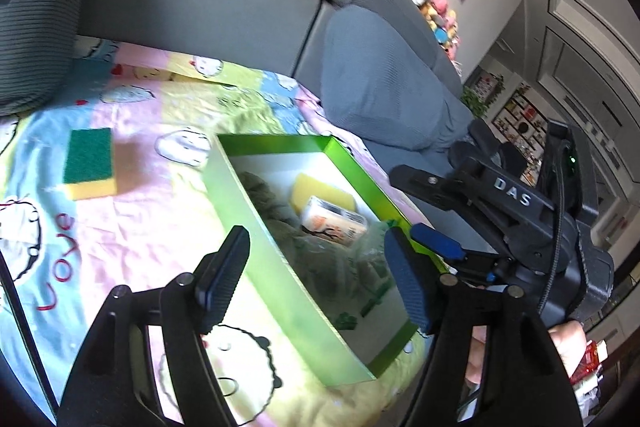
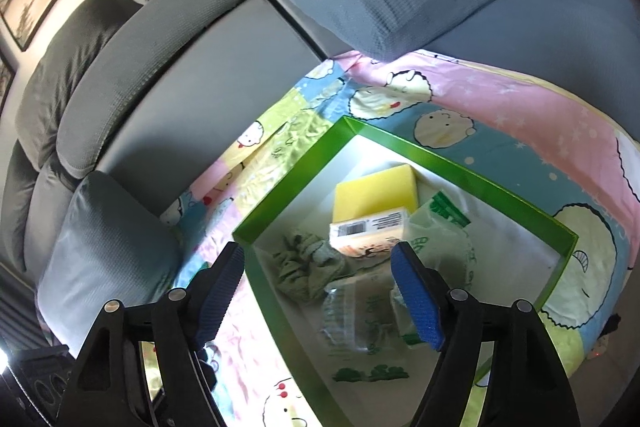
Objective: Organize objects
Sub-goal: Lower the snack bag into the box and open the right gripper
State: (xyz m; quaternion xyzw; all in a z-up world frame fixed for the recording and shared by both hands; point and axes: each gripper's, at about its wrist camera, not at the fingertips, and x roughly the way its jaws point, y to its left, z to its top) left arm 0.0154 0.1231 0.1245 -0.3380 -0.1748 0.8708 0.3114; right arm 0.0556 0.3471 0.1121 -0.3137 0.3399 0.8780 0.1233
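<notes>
Green-walled box (image 1: 256,211) sits on the cartoon blanket (image 1: 132,227); from the left wrist, the left claw (image 1: 320,279) is spread and empty over its near wall, a green-topped sponge (image 1: 90,163) well left of the box. From the right wrist, the right claw (image 2: 324,291) gapes empty above the box (image 2: 460,167), which holds a yellow sponge (image 2: 376,195), a wrapped packet (image 2: 370,231) and a green cloth (image 2: 304,263).

The left gripper (image 1: 316,279) hangs with its jaws apart and empty over the near wall of a green box (image 1: 280,259). Inside lie a yellow sponge (image 1: 320,193), a wrapped packet (image 1: 334,221) and crumpled cloth. A green-topped sponge (image 1: 90,163) (yellow underneath) rests apart on the cartoon bedsheet (image 1: 140,227). The right gripper (image 1: 436,245) shows beside the box.
</notes>
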